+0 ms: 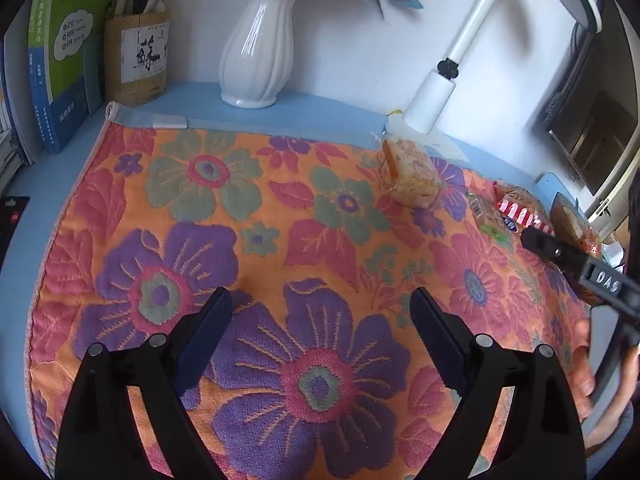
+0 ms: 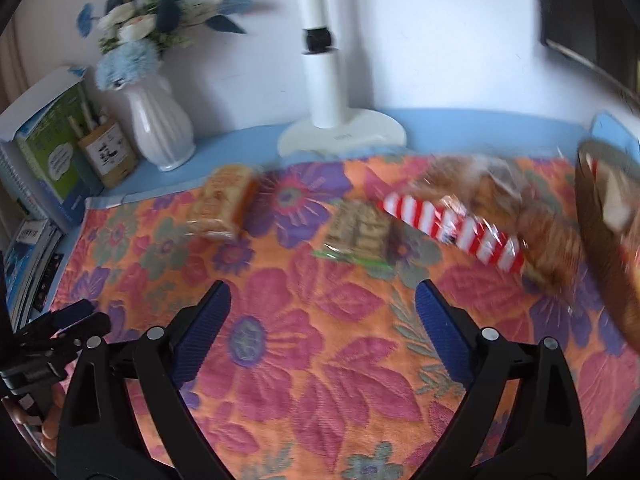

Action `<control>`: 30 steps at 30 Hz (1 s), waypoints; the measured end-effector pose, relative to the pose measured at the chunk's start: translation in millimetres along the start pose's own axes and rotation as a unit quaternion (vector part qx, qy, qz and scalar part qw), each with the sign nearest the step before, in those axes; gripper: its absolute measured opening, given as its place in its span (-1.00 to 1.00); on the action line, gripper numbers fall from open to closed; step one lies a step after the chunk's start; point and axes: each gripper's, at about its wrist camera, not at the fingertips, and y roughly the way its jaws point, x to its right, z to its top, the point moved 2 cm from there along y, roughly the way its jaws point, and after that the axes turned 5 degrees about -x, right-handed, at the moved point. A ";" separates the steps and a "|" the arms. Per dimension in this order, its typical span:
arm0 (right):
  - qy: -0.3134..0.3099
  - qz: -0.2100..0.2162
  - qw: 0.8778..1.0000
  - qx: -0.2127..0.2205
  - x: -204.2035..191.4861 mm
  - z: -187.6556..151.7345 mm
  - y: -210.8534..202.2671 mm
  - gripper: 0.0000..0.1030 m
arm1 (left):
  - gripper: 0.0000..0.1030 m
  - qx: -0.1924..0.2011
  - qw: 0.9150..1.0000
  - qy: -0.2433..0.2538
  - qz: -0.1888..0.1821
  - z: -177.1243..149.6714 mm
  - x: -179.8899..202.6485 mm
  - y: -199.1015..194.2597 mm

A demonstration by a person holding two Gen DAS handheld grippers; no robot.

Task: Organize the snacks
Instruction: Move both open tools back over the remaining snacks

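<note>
Several wrapped snacks lie on a floral cloth (image 1: 256, 240). A cake slice in clear wrap (image 1: 412, 174) sits at the back right; it also shows in the right wrist view (image 2: 222, 208). A green-edged cracker pack (image 2: 360, 236) lies mid-table beside a red-and-white striped bread bag (image 2: 472, 224). A brown basket (image 2: 604, 248) at the far right holds some snacks. My left gripper (image 1: 320, 320) is open and empty above the cloth. My right gripper (image 2: 322, 316) is open and empty, short of the cracker pack; it also shows in the left wrist view (image 1: 568, 256).
A white vase with blue flowers (image 1: 258, 52), a pen holder (image 1: 136, 60) and books (image 1: 60, 60) stand along the back left. A white lamp stand (image 2: 340, 128) rises at the back. The right wrist view is motion-blurred.
</note>
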 end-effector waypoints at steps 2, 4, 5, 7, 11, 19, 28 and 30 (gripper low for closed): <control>0.032 0.024 0.999 0.002 16.2 -1.9 -0.3 0.82 | 0.73 -0.006 1.000 -0.001 0.003 0.2 0.1 3.3; 0.053 0.050 0.997 0.014 25.4 -2.0 -6.6 0.90 | 0.74 -0.007 1.000 -0.002 0.003 0.2 -0.6 4.3; 0.059 0.050 0.997 0.018 27.7 -2.4 -8.4 0.94 | 0.75 -0.009 1.000 -0.003 0.002 0.2 -1.0 5.7; 0.072 0.054 0.996 0.026 32.3 -1.6 -10.9 0.94 | 0.78 -0.010 1.000 -0.003 0.002 0.5 -1.6 6.4; 0.104 0.057 0.992 0.030 43.9 -0.5 -10.3 0.94 | 0.81 -0.016 1.000 0.003 0.015 2.0 2.4 9.4; 0.121 0.060 0.990 0.037 49.8 -4.5 -15.9 0.94 | 0.82 -0.038 0.998 0.043 0.007 34.7 47.4 -25.8; 0.046 0.025 0.996 -0.066 6.4 -18.3 5.7 0.18 | 0.83 -0.029 0.997 0.066 -0.010 119.3 93.6 58.8; 0.052 0.031 0.995 -0.076 8.9 -10.2 12.7 0.23 | 0.74 -0.050 0.997 0.055 -0.030 127.1 94.6 89.1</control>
